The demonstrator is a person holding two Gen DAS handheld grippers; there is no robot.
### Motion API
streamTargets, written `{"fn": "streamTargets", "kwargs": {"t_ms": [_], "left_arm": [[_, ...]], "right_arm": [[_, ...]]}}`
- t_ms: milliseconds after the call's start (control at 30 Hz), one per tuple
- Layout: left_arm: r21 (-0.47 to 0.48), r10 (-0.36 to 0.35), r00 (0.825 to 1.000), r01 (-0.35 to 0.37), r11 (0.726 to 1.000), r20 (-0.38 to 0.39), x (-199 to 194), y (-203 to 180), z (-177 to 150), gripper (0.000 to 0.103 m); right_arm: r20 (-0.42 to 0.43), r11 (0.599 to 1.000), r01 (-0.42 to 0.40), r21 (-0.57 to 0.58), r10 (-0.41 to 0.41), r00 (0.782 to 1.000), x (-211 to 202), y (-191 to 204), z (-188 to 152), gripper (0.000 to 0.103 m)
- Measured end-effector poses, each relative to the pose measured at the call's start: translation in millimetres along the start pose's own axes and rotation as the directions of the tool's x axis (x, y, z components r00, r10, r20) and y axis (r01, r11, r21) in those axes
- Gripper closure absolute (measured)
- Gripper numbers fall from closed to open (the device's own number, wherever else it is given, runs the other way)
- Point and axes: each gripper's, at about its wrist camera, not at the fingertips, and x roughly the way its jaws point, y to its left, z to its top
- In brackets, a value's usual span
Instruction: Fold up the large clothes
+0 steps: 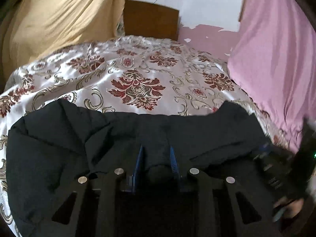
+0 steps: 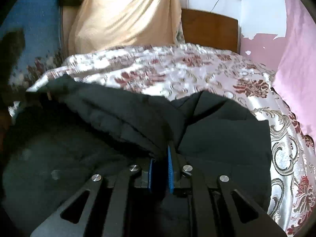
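Garment: black quilted puffer jacket (image 1: 122, 138), spread on the floral satin bedspread (image 1: 138, 73), under and ahead of both claws.
Left gripper (image 1: 157, 158): fingers a little apart, a padded fold bulging between them; whether they pinch it I cannot tell.
Right gripper (image 2: 161, 165): clamped on a thick jacket fold.
Handling: soft, bulky, springy, likely slippery shell; best taken at hems and seams.
Room: open bedspread ahead; pink cloth (image 1: 276, 59) to the right; wooden headboard (image 1: 151, 19) far ahead.

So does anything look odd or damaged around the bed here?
Yes: the pink wall behind the bed has ragged white patches where paint has peeled. The black jacket lies bunched and unevenly folded on the floral bedspread.
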Motion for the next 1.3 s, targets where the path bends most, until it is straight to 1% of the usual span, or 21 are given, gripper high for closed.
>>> {"fn": "streamTargets", "kwargs": {"t_ms": [67, 133, 200, 267, 300, 367, 433, 467, 500, 567, 600, 633, 700, 800, 900, 933, 1000, 1033, 1100, 1200, 1300], "left_arm": [[0.016, -0.003, 0.999, 0.002, 1.000, 0.032, -0.3, 0.5, -8.4, 0.076], [0.006, -0.009, 0.999, 0.009, 1.000, 0.048, -1.8, 4.2, -10.5, 0.076], [-0.003, -0.014, 0.998, 0.014, 1.000, 0.058, -2.6, 6.5, -11.6, 0.077], [-0.004, -0.014, 0.998, 0.015, 1.000, 0.061, -1.7, 6.9, -11.7, 0.077], [-0.002, -0.015, 0.998, 0.015, 1.000, 0.062, -1.5, 6.9, -11.9, 0.077], [-0.007, -0.019, 0.998, 0.019, 1.000, 0.068, -1.1, 7.6, -11.7, 0.077], [-0.014, -0.027, 0.997, 0.028, 1.000, 0.075, -1.3, 9.0, -13.3, 0.077], [-0.018, -0.033, 0.996, 0.034, 0.999, 0.078, -1.7, 10.3, -13.9, 0.077], [-0.020, -0.036, 0.996, 0.038, 0.999, 0.080, -2.0, 10.7, -14.5, 0.077], [-0.031, -0.052, 0.995, 0.055, 0.998, 0.079, -2.2, 13.8, -14.2, 0.077], [-0.037, -0.061, 0.995, 0.064, 0.997, 0.078, -2.5, 15.3, -14.9, 0.076], [-0.045, -0.079, 0.994, 0.082, 0.996, 0.074, -3.0, 18.3, -15.1, 0.075], [-0.048, -0.109, 0.992, 0.112, 0.993, 0.056, -3.3, 22.4, -15.1, 0.075], [-0.030, -0.105, 0.994, 0.105, 0.994, 0.017, 2.2, 21.3, -12.6, 0.075], [0.009, -0.053, 0.998, 0.053, 0.999, -0.029, 20.1, 16.2, -4.8, 0.075], [0.016, -0.041, 0.998, 0.042, 0.999, -0.050, 28.4, 16.3, -0.2, 0.075], [-0.002, -0.050, 0.995, 0.050, 0.999, -0.086, 39.8, 22.0, 8.1, 0.075], [-0.028, -0.064, 0.993, 0.062, 0.998, -0.103, 46.3, 27.5, 12.9, 0.075], [-0.060, -0.077, 0.991, 0.071, 0.996, -0.113, 54.7, 33.8, 15.8, 0.075], [-0.043, -0.063, 0.993, 0.059, 0.997, -0.096, 52.2, 29.5, 10.6, 0.075], [-0.021, -0.053, 0.997, 0.052, 0.998, -0.060, 36.9, 23.7, -1.3, 0.075]], "right_arm": [[0.055, 1.000, -0.014, 0.019, 0.013, 0.998, -21.0, -5.0, 2.2, 0.090], [0.089, 0.997, -0.040, 0.059, 0.034, 0.995, -38.8, -9.1, 9.3, 0.089], [0.093, 0.995, -0.053, 0.085, 0.045, 0.995, -41.7, -7.5, 20.0, 0.089], [0.099, 0.987, -0.120, 0.109, 0.109, 0.989, -36.3, 0.7, 44.1, 0.089], [0.099, 0.987, -0.120, 0.109, 0.109, 0.989, -36.3, 0.7, 44.1, 0.089], [0.108, 0.984, -0.133, 0.119, 0.121, 0.987, -36.2, 6.4, 59.7, 0.089], [0.151, 0.978, -0.153, 0.141, 0.131, 0.980, -44.9, 8.6, 67.8, 0.089], [0.143, 0.977, -0.155, 0.145, 0.134, 0.980, -43.7, 10.8, 71.0, 0.089], [0.107, 0.977, -0.159, 0.143, 0.145, 0.984, -35.5, 15.0, 74.8, 0.089], [-0.002, 0.976, -0.177, 0.125, 0.178, 0.984, -10.8, 25.5, 74.2, 0.089], [-0.069, 0.979, -0.173, 0.107, 0.181, 0.981, 3.8, 30.7, 69.2, 0.089], [-0.135, 0.985, -0.148, 0.083, 0.158, 0.978, 16.8, 33.7, 61.1, 0.089], [-0.191, 0.989, -0.137, 0.062, 0.147, 0.971, 28.1, 30.6, 44.0, 0.091], [-0.201, 0.990, -0.137, 0.012, 0.137, 0.970, 33.0, 24.6, 29.4, 0.097], [-0.223, 0.991, -0.087, -0.106, 0.062, 0.973, 54.5, 33.1, 29.8, 0.098], [-0.230, 0.990, -0.076, -0.114, 0.048, 0.972, 61.2, 32.8, 32.7, 0.099], [-0.240, 0.993, -0.063, -0.098, 0.038, 0.970, 78.9, 29.7, 39.1, 0.100], [-0.239, 0.995, -0.060, -0.076, 0.041, 0.970, 85.0, 26.1, 44.0, 0.103], [-0.233, 0.997, -0.067, -0.025, 0.059, 0.971, 95.4, 19.4, 49.9, 0.103], [-0.207, 0.997, -0.079, 0.019, 0.081, 0.975, 102.0, 15.1, 45.0, 0.103], [-0.165, 0.999, -0.040, -0.001, 0.039, 0.985, 86.6, 26.3, 32.9, 0.103]]}}
